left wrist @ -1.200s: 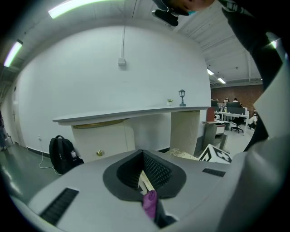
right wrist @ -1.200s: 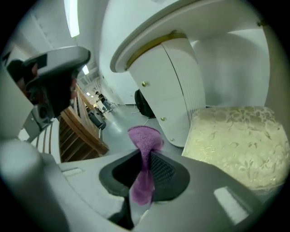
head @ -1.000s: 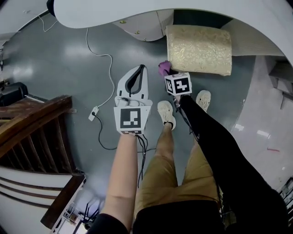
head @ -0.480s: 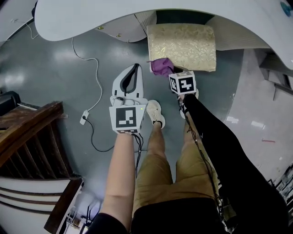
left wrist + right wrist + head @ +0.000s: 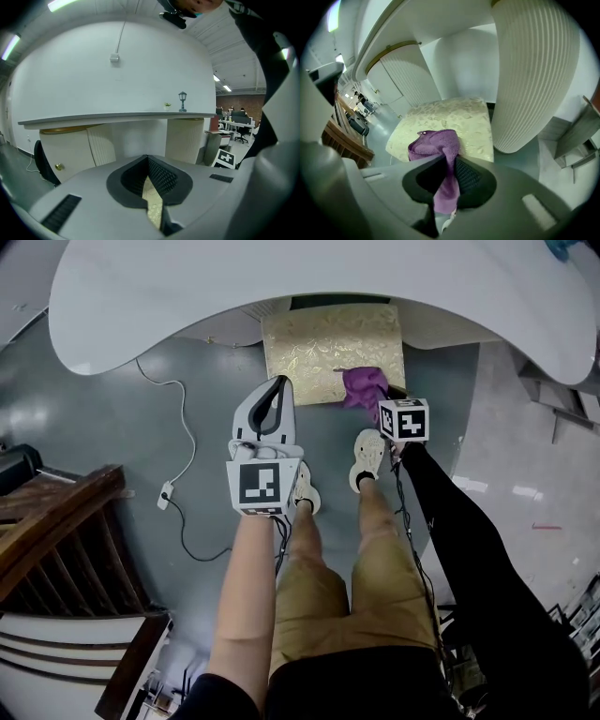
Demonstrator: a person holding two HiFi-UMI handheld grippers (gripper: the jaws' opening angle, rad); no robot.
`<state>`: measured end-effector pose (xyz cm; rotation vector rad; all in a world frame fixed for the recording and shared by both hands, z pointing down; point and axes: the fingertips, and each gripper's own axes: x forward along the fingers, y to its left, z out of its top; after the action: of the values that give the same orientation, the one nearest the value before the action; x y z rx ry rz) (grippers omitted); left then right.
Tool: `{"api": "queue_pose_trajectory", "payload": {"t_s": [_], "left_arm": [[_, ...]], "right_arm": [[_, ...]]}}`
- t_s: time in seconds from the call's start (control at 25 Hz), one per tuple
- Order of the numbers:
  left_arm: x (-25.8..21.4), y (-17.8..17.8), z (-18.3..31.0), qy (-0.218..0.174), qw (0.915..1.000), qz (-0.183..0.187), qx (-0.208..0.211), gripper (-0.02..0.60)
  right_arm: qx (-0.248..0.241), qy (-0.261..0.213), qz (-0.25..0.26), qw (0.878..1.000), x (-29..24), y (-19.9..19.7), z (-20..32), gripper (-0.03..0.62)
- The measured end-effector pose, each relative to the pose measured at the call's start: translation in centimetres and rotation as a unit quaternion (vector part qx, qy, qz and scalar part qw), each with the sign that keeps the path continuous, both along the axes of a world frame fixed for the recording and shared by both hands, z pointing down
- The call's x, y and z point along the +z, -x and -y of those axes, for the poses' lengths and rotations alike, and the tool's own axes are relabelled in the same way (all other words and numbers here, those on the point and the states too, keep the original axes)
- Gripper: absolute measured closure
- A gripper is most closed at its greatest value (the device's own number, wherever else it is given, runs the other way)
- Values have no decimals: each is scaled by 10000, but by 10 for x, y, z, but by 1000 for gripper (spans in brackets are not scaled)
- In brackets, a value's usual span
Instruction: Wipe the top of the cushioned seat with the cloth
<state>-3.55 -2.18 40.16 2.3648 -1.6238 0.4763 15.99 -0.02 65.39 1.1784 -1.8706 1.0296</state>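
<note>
We observe both arms extended forward and down over the grey floor (image 5: pixel 141 427). The left forearm (image 5: pixel 248 596) is bare and runs straight ahead, carrying the left gripper (image 5: pixel 278 382) with its tips just short of the near edge of the gold-patterned cushioned seat (image 5: pixel 314 348). Its jaws are closed together and grip nothing; only a thin slit remains behind the tips. The right arm, in a black sleeve (image 5: pixel 469 559), reaches diagonally forward to the seat's near right corner. The right gripper (image 5: pixel 449 161) has its jaws clamped on the purple terry cloth (image 5: pixel 361 385), which bunches ahead of the tips and rests on the seat top. The seat sits partly beneath a white curved tabletop (image 5: pixel 281 282).
</note>
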Motion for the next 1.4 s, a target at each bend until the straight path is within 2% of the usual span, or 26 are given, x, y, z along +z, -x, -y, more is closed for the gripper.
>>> {"api": "queue_pose_trajectory", "payload": {"t_s": [0.2,0.48,0.8,0.96,1.08,1.28,1.4], "left_arm": [[-2,-31,14,33,10000,86,10,577],[-6,-41,29,-10,9998,93,-170,577],[3,-47,39,3,10000,55,7,577],[3,-36,44,-7,10000,9,47,577],[6,-17,46,17,9999,-10,111,577],[12,25,49,62,9999,-35,154,577],[13,45,50,93,9997,-54,221,577]], "right_arm": [[206,41,-247,9995,3,-65,10,542],[996,242,-1281,9865,2,-158,12,542],[1309,-69,-989,9864,-8,-163,10,542],[1255,-373,-681,9890,-26,-135,22,542],[1096,-584,-520,9909,-40,-95,38,542],[597,-814,-29,9949,-57,12,66,542],[121,-865,590,9944,-72,94,81,542]]}}
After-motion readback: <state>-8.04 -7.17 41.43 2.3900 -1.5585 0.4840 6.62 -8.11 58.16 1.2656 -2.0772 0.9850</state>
